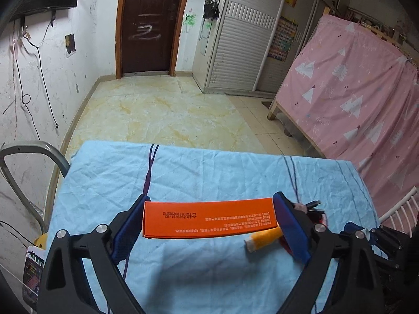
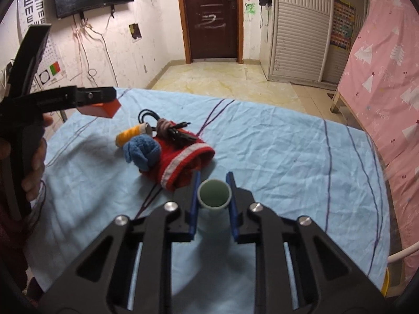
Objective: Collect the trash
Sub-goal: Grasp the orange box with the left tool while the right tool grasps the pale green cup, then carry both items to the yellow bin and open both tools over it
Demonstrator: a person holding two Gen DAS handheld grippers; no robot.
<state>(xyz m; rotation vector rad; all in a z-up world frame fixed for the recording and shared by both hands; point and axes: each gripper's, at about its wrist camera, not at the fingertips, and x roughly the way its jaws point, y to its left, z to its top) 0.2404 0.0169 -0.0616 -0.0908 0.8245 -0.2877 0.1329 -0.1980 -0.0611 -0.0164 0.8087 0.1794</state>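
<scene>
Pinched between the right tongs [image 2: 212,193] is a green tube [image 2: 214,193], an orange box [image 1: 209,218] is clamped by the left tongs [image 1: 209,222], and a bin is judged needed next.

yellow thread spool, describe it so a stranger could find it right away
On the light blue cloth, find the red knit hat. The yellow thread spool lies at its far left, behind a blue knit ball: the only yellow, cylindrical thing there.
</scene>
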